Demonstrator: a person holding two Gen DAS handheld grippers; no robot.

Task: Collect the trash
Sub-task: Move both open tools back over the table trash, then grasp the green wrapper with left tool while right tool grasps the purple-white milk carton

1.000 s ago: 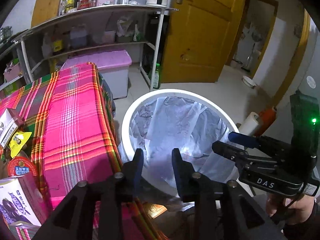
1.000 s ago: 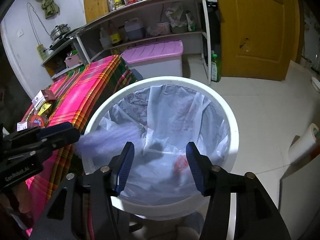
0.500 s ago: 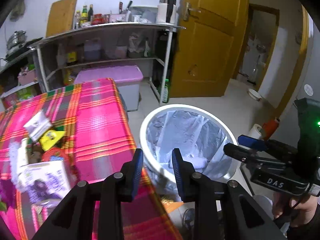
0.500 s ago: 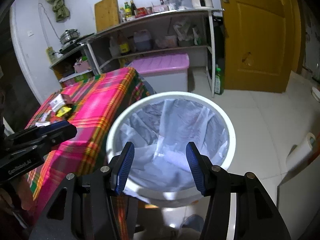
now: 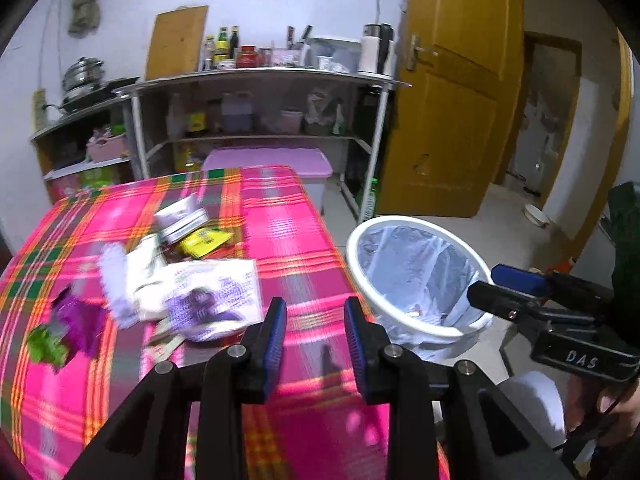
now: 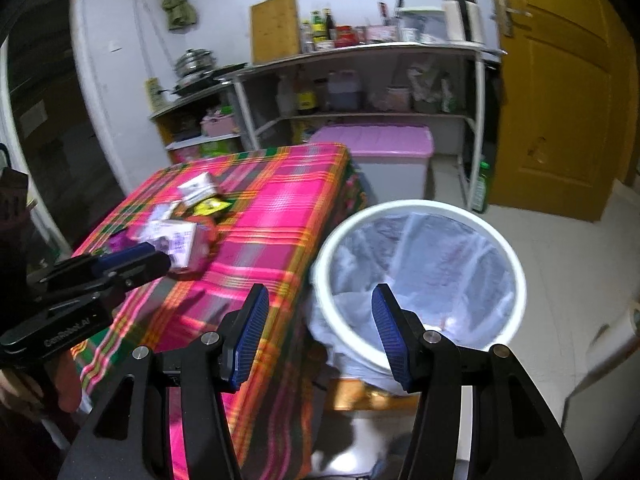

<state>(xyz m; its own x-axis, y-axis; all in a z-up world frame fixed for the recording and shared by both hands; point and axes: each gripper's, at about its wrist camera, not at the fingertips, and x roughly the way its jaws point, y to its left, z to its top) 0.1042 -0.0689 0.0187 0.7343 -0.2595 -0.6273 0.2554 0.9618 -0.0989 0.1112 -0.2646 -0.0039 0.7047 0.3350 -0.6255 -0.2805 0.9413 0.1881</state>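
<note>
- Swung away from the bin over the last second, the left gripper (image 5: pixel 314 332) is now held above the near edge of the pink plaid tablecloth (image 5: pixel 280 240), where earlier only the bag-lined mouth of the bin filled its view.
- Its blue-padded fingers (image 5: pixel 276 334) are seen parted by a moderate gap, with nothing held between them.
- Raised and drawn back from the bin as well, the right gripper (image 6: pixel 316 332) is seen spread wider, likewise with nothing in its grasp; one finger is placed over the cloth's edge, the other over the bin.
- Beside the table on the floor, the round white plastic bin lined with a translucent bag (image 5: pixel 416 276) is found just off the cloth's right-hand edge; a few small scraps can be made out at its bottom.
- Farther along the cloth, the trash is gathered in a loose cluster: a white and purple printed package (image 5: pixel 216 292) nearest, a purple wrapper with green scraps (image 5: pixel 74 324) to its left, a yellow packet (image 5: pixel 204 240) and a small white carton (image 5: pixel 182 220) beyond.
- A fresh pick-up is judged to be the step in hand.
- The left gripper's next move is judged to call for a reach forward and down to the printed package, with the jaws closed across an edge.
- Metal kitchen shelving (image 5: pixel 256 80) and a yellow wooden door (image 5: pixel 452 92) are visible at the back.
</note>
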